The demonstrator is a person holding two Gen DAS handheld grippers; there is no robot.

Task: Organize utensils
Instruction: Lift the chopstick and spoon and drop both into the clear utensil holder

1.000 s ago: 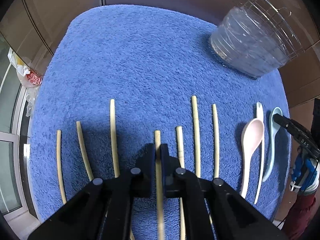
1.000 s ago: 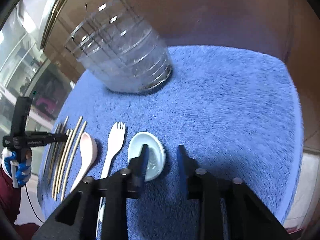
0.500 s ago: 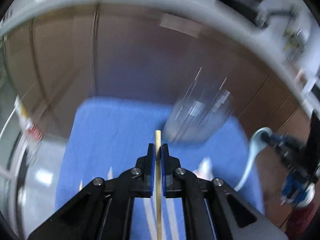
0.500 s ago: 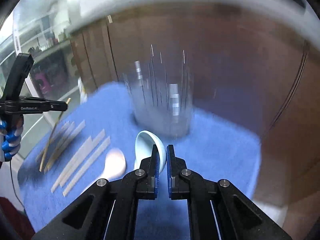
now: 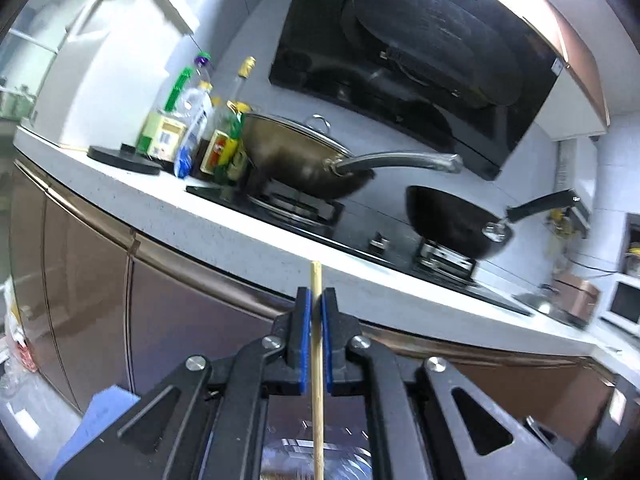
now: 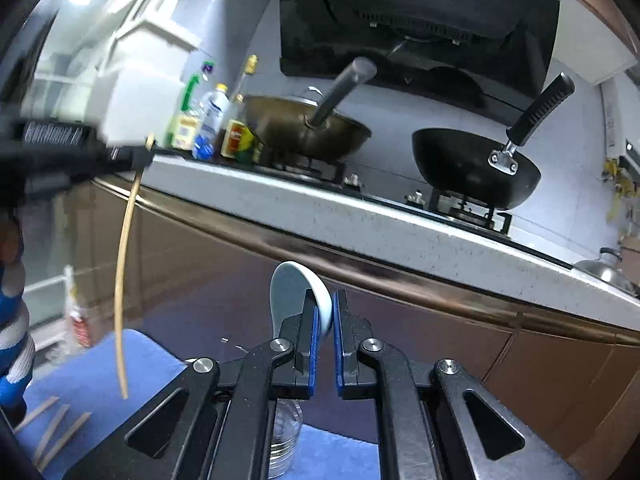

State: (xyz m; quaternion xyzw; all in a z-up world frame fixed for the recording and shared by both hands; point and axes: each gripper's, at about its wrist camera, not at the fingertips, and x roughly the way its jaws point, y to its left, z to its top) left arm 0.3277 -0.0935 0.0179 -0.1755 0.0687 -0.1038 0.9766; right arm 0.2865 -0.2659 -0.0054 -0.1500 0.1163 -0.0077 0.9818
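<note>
Our left gripper [image 5: 316,300] and right gripper [image 6: 325,304] are alike: black angular arms, blue pads [image 5: 305,340] inside the fingers, silver screws [image 6: 205,365] at the pivots.

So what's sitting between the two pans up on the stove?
Nothing stands between them. In the right wrist view, only bare stovetop and grey wall separate the brass-coloured wok from the black pan.

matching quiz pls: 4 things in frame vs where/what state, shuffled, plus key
1. chopstick
2. pale blue spoon
3. brass-coloured wok
4. black pan

A. on the right-hand burner
B. clamped in the left gripper
C. on the left-hand burner, beside the bottles
D. clamped in the right gripper

Pairs: 1-B, 2-D, 3-C, 4-A
</note>
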